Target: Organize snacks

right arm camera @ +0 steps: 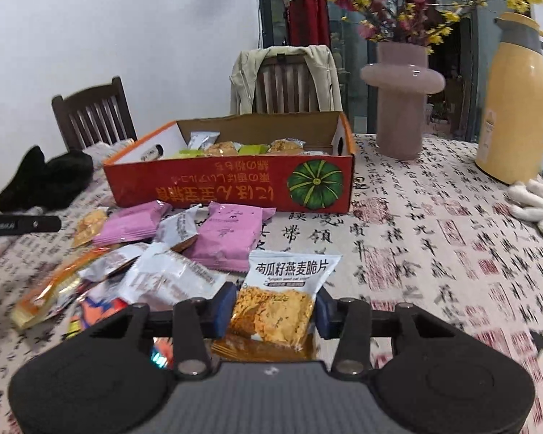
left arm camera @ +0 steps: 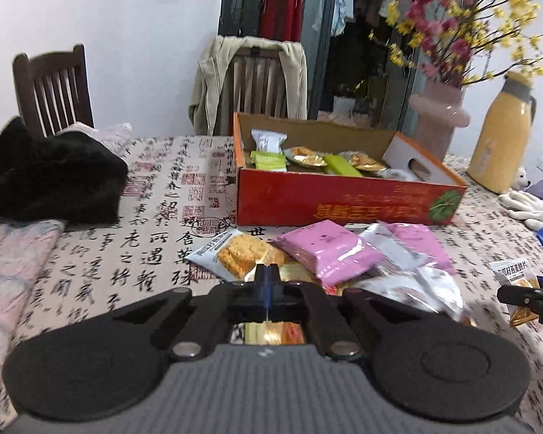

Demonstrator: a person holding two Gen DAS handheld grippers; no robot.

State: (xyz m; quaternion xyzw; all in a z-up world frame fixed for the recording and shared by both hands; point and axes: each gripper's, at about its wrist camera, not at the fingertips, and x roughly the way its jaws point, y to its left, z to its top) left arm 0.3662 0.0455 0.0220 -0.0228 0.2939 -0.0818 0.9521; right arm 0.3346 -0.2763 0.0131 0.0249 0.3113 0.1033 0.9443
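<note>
Snacks lie heaped on the tablecloth in front of the red box. Right claw pinches an oat crisp packet by its sides; left claw is closed on thin golden wrapper. Either slippery packet could slide out mid-carry.

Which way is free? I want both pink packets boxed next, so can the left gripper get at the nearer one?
Probably not yet: the left gripper is shut on a thin golden wrapper. The pink packet lies uncovered just ahead.
</note>
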